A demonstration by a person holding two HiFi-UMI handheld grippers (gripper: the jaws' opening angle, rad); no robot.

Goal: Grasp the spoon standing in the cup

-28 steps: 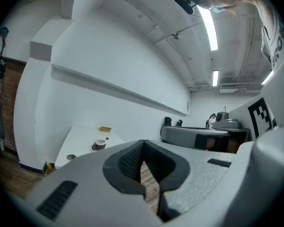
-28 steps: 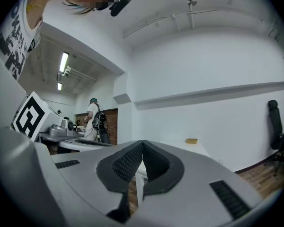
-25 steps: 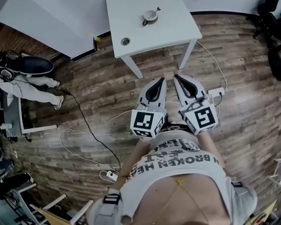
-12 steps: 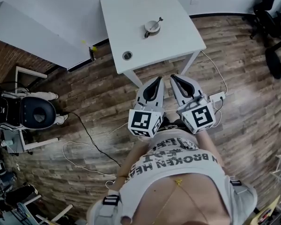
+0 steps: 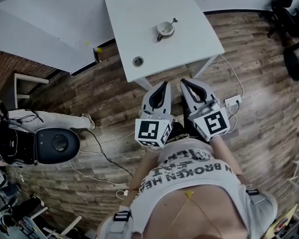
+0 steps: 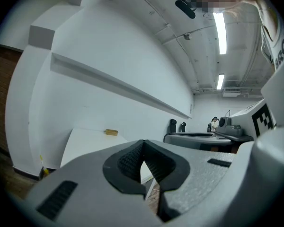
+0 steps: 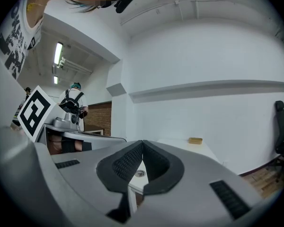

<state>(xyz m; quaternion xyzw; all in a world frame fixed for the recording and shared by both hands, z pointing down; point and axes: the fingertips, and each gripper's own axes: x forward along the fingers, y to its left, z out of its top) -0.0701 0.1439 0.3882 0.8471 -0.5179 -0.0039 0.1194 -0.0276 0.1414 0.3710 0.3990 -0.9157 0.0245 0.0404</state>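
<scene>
The slim dark-handled spoon [image 5: 173,21] stands in a small pale round cup [image 5: 164,29], with its handle leaning out over the rim toward the far right. In the head view, cup and spoon sit on the white square table [image 5: 139,14], past its middle. Nearer to us, a small round grey ring [image 5: 138,61] is set in the same top, well apart from the cup. A small tan block [image 7: 195,140] rests at the table's far edge.

We hold both tools side by side over the wooden plank floor [image 5: 99,98], just short of the table's near edge and well away from the cup. The left tongs [image 5: 164,85] point toward the table. In the left gripper view their ribbed black pads [image 6: 128,162] meet at the tips with nothing between them. The right tongs [image 5: 182,82] are likewise pressed together and empty, with their pads [image 7: 125,164] touching at the tip. Below that tip we see the grey ring on the table top.
</scene>
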